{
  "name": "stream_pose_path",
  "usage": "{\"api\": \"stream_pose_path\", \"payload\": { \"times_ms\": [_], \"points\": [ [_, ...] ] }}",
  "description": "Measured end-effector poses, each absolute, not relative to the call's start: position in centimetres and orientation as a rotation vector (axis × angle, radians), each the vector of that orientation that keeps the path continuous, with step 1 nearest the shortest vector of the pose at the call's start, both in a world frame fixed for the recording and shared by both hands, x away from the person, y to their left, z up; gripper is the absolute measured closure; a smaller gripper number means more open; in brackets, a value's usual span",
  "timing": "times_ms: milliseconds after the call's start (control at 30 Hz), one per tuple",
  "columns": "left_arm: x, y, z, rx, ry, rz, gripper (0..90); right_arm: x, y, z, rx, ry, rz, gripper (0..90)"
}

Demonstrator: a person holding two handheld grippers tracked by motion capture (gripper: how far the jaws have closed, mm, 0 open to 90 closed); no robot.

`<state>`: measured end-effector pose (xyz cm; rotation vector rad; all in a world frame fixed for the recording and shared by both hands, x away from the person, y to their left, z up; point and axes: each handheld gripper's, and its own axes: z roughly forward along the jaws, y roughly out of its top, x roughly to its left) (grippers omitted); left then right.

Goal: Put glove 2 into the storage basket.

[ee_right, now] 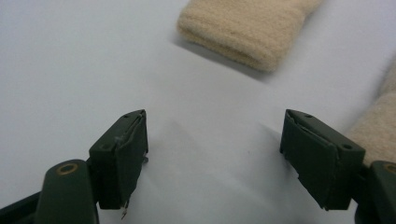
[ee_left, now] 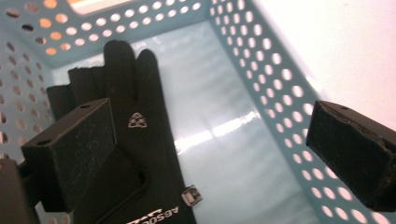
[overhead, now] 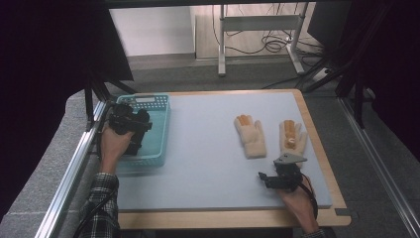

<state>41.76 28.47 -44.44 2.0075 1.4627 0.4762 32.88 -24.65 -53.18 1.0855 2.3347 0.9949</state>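
High view, left side: my left hand-held gripper (overhead: 130, 120) hangs over the blue basket (overhead: 159, 130) at the far left of the desk (overhead: 208, 163); I judge this is the drop-off spot, since sorting gloves into the basket looks like the work in hand.
High view, right side: my right hand-held gripper (overhead: 277, 177) sits low at the near right, just short of the cuffs of two cream gloves, the left cream glove (overhead: 250, 136) and the right cream glove (overhead: 292, 136), which lie flat side by side with their fingers pointing far.
High view, reason: the cuffs face me, so I take them as the easy edge to pinch.
Left gripper view, jaws: they stand wide apart with nothing between them.
Left gripper view, contents: a black glove (ee_left: 140, 140) lies on the basket's floor against its left wall, fingers toward the far end; the left jaw hovers in front of it, and I cannot tell whether it touches.
Left gripper view, reason: the spread jaws above a glove at rest suggest it is already placed.
Right gripper view, jaws: spread open and empty, close over the bare desk.
Right gripper view, targets: one cream cuff (ee_right: 243, 32) lies ahead, the other (ee_right: 378, 130) just beside the right jaw.
Right gripper view, reason: I judge the open jaws are lined up to take a cuff next.
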Motion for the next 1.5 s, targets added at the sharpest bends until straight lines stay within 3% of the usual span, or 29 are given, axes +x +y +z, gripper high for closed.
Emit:
{"api": "stream_pose_path", "payload": {
  "times_ms": [1033,1500],
  "points": [
    [35.5,19.3,-43.0,1.98,1.084,0.439,1.7,32.9,-24.6,-53.2,1.09,2.333,0.998,23.1],
    [31.8,13.7,-47.3,2.066,0.955,0.412,1.8,32.9,-24.6,-53.2,1.087,2.332,0.993,22.7]
  ]
}}
